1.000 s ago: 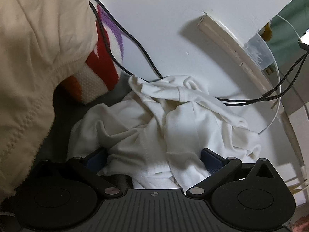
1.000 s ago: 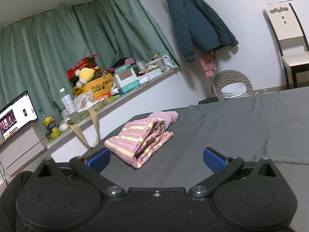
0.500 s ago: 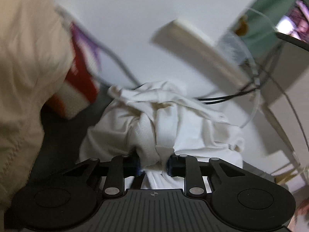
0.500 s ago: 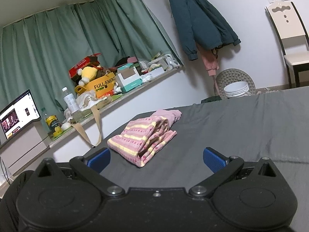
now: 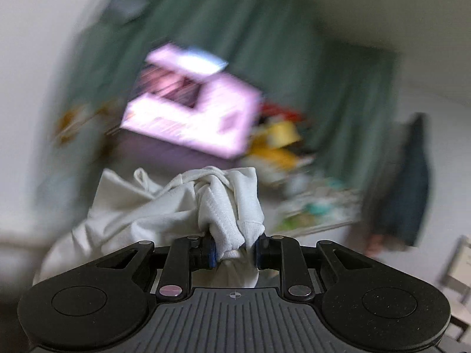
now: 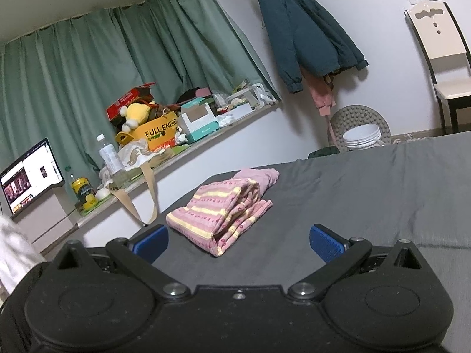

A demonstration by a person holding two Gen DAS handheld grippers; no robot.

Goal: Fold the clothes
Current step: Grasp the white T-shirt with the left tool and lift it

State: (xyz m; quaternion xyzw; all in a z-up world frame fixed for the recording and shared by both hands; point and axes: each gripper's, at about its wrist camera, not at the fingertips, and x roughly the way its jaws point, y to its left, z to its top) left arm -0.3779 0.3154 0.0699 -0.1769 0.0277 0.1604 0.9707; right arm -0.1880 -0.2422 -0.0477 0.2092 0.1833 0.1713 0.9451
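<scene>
Left tool (image 5: 234,250): jaws clamped on a bunched fold of the white garment (image 5: 164,209), which hangs in front of the camera, lifted; background heavily blurred, only a lit monitor (image 5: 191,108) and green curtain (image 5: 282,41) are readable. Right tool (image 6: 238,239): jaws spread wide, gripping nothing, low over the grey bed (image 6: 368,194). Folded pink striped garment (image 6: 223,209) lies on the bed just ahead, between the blue fingertips (image 6: 151,239).
</scene>
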